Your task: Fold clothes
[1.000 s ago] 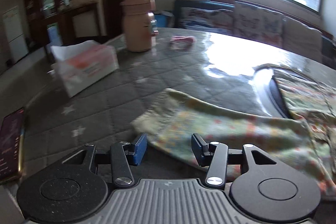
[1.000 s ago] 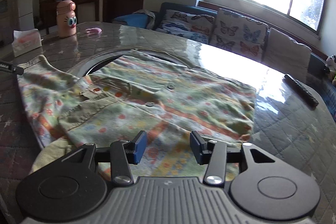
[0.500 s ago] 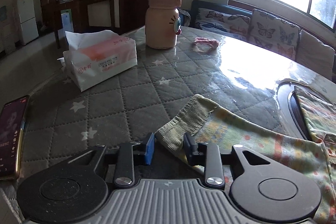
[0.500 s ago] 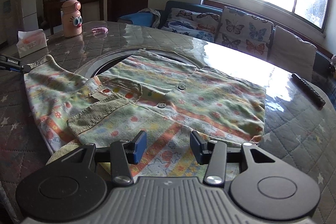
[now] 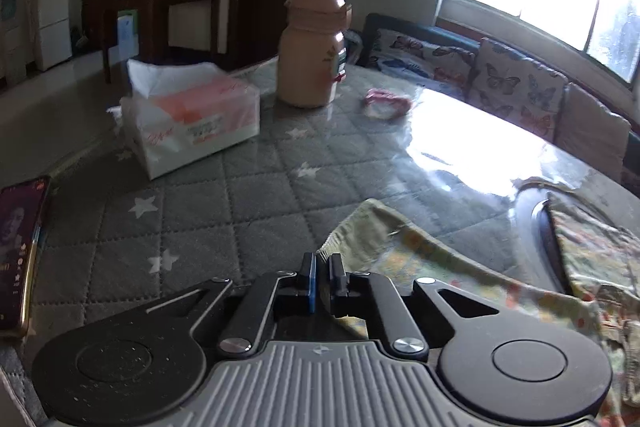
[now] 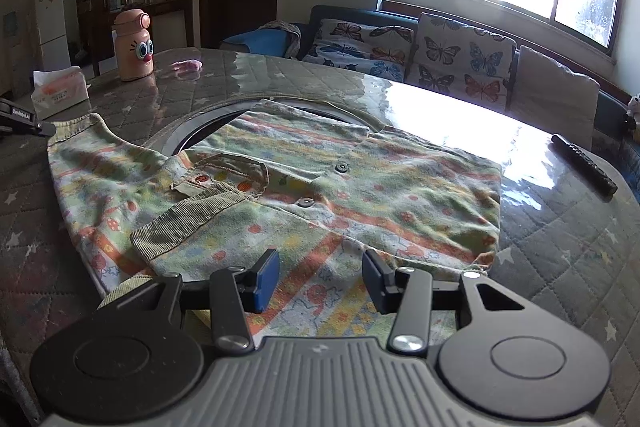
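A small patterned shirt [image 6: 320, 195] with green, orange and yellow prints lies spread on the round table, buttons up. One sleeve [image 5: 400, 243] stretches to the left. My left gripper [image 5: 323, 267] is shut on the ribbed cuff of that sleeve; it also shows in the right wrist view [image 6: 44, 128] at the sleeve's end. My right gripper [image 6: 320, 277] is open and empty, low over the near part of the shirt.
A tissue pack [image 5: 192, 119], a pink bottle [image 5: 314, 51] and a pink hair tie [image 5: 386, 101] stand at the table's far left. A phone [image 5: 20, 247] lies at the left edge. A remote [image 6: 584, 163] lies at the right. A sofa stands behind.
My left gripper has closed onto the sleeve's cuff; a second ago it was open in front of it. My right gripper has stayed open, shifting slightly over the shirt.
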The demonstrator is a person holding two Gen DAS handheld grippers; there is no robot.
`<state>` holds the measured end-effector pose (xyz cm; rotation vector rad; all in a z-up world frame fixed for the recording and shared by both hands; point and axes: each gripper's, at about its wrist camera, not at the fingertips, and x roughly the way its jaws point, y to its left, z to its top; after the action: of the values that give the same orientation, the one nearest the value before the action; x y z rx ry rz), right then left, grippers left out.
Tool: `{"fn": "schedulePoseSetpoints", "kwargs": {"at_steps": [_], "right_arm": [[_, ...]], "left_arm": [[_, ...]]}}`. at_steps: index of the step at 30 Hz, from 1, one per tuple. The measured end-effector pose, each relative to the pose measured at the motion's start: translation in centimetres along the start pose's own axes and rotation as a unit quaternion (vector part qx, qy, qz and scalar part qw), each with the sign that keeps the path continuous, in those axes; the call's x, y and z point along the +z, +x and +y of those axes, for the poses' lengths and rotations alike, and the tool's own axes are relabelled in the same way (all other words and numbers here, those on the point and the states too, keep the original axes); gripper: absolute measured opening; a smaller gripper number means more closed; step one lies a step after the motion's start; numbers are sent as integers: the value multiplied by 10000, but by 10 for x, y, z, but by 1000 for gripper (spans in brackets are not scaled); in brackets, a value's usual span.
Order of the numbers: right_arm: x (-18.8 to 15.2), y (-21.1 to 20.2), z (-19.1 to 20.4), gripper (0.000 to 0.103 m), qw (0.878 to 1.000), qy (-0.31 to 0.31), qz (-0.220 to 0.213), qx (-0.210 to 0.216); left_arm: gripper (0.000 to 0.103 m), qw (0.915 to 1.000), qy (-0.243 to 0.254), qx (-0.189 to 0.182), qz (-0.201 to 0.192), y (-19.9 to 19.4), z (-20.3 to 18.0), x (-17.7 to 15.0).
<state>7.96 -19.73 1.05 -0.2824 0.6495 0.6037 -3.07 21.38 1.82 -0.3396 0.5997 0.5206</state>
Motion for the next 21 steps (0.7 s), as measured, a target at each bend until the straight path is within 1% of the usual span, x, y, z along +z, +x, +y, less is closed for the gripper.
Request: {"fn": "schedulePoseSetpoints", "kwargs": {"at_steps": [3,5,7,9,12,16,19,21], "right_arm": [[0,0,-2,46,10000,82,-13,29],[0,-1,-4,46,9998,182,-22,62],[-1,-3,-7,46,9997,248,-43,76],[-2,-5,-9,46,9994,313,-64,89],[-4,-9,-17,46,9986,500,-104,105],[-5,-15,-26,45,9972,716,-157,155],[-6,-20,-33,45,9959,868,-192,175],[-7,-22,-38,45,9947,995,-193,196]], "left_arm": [[6,9984,204,-479,-206,-20,-23,5],[6,9952,386,-842,-306,-33,-43,8],[6,9899,605,-1237,-343,-43,-65,9],[6,9828,801,-1629,-342,-51,-89,7],[6,9686,1085,-2211,-331,-61,-124,3],[6,9455,1462,-2901,-218,-67,-173,-7],[6,9264,1870,-3269,-37,-67,-206,-21],[6,9155,2145,-3400,139,-63,-222,-34]]}}
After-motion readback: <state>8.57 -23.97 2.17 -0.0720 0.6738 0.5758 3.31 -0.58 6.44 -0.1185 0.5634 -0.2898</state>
